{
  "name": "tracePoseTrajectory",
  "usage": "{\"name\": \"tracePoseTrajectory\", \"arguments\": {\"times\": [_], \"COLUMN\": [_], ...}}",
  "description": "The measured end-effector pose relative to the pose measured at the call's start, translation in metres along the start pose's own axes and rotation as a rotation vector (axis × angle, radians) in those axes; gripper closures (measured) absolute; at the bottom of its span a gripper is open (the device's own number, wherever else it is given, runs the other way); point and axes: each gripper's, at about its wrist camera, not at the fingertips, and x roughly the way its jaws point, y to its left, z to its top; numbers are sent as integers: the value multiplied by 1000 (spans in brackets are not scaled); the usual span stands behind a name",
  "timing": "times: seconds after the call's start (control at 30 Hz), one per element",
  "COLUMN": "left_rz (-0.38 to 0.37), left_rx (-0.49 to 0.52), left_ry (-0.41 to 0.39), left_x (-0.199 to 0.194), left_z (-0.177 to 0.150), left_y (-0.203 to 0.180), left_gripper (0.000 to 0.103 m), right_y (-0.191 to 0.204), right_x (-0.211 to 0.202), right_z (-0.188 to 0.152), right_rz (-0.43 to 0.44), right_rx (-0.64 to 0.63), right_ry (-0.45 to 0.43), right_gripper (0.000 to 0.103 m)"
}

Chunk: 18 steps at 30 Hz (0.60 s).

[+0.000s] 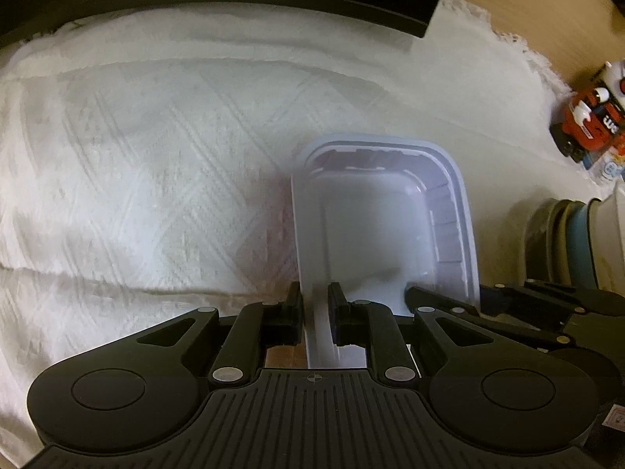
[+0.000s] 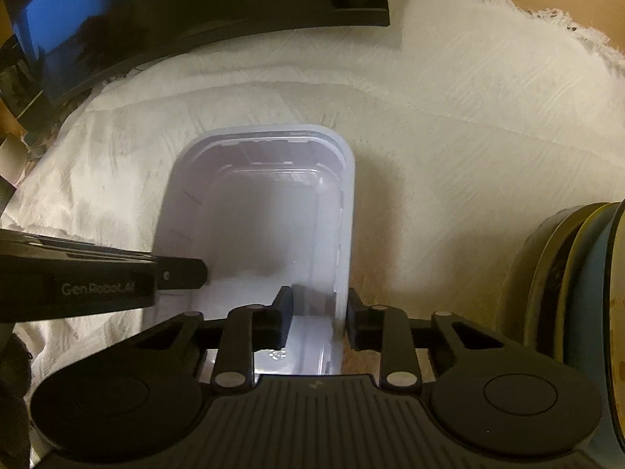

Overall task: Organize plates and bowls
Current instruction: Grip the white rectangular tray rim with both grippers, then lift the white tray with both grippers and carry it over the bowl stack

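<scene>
A translucent white rectangular plastic container [image 1: 375, 226] sits over the white tablecloth. My left gripper [image 1: 315, 305] is shut on its left wall, one finger inside and one outside. In the right wrist view the same container [image 2: 265, 211] is held at its right wall by my right gripper [image 2: 319, 312], whose fingers straddle that wall. The left gripper's arm [image 2: 97, 273] reaches in from the left of that view. A stack of plates and bowls [image 2: 574, 289] stands on edge at the right; it also shows in the left wrist view [image 1: 566, 242].
A white textured tablecloth [image 1: 136, 156] covers the table. A dark monitor [image 2: 175, 11] stands at the back. A red toy car [image 1: 590, 121] lies at the far right on the bare wooden table. The cloth's lace edge [image 2: 547, 15] runs along the back right.
</scene>
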Motion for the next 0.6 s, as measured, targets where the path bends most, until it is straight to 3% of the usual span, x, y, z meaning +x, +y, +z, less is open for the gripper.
{"name": "tracePoseTrajectory", "arguments": {"times": [0.17,0.37,0.6], "left_rz": [4,18,-53], "left_rx": [17,64,105], "left_ry": [-40,-154,-294], "left_x": [-23,-72,-134], "left_z": [2,13,28], "left_y": [-7,-39,-93], "left_gripper": [87,87,86], "right_y": [2,-8,-40], "right_x": [-22,-75,-157], "right_z": [3,12,21], "right_rz": [15,42,38], "right_rx": [-13,-14,-41], "right_ry": [-34,-129,-279], "right_gripper": [78,78,78]}}
